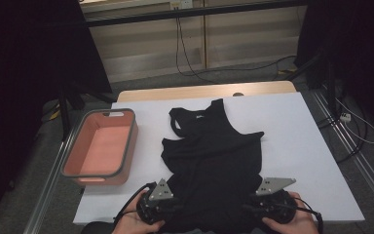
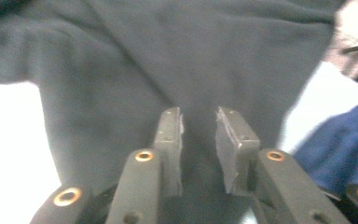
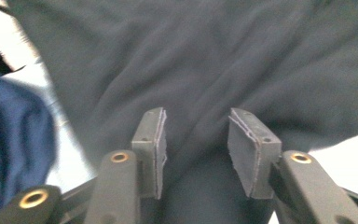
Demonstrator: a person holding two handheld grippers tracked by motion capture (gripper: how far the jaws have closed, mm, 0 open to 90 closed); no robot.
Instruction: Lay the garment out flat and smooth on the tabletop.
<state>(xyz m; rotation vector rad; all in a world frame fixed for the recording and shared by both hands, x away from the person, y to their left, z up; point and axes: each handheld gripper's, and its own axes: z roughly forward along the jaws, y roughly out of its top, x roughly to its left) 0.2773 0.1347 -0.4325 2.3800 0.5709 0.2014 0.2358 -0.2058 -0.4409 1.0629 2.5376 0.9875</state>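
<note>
Nearest you, at the table's front edge, your two hands each hold a gripper at the hem of a black tank top (image 1: 214,161). Your left gripper (image 1: 168,207) sits at the hem's left corner and your right gripper (image 1: 258,204) at its right corner. In the left gripper view, the jaws of that gripper (image 2: 199,140) stand apart with dark cloth lying between and beneath them, not pinched. In the right gripper view, the jaws of the other gripper (image 3: 196,144) also stand apart, a little wider, over the same dark fabric. Blue cloth, likely your sleeve, shows at the edge of both gripper views.

Farther out, the tank top lies on the white table (image 1: 302,146), roughly centred, straps pointing away from you. It is rumpled, with a crosswise fold across its middle, so it is not yet spread flat or neatly folded.

To the left, just beside the garment but not touching it, an empty pink bin (image 1: 102,146) with a grey rim stands on the table's left edge.

By my judgement the work is at an early stage: both grippers are placed at the hem, the grasp is yet to be made, and the folding or binning remains.
</note>
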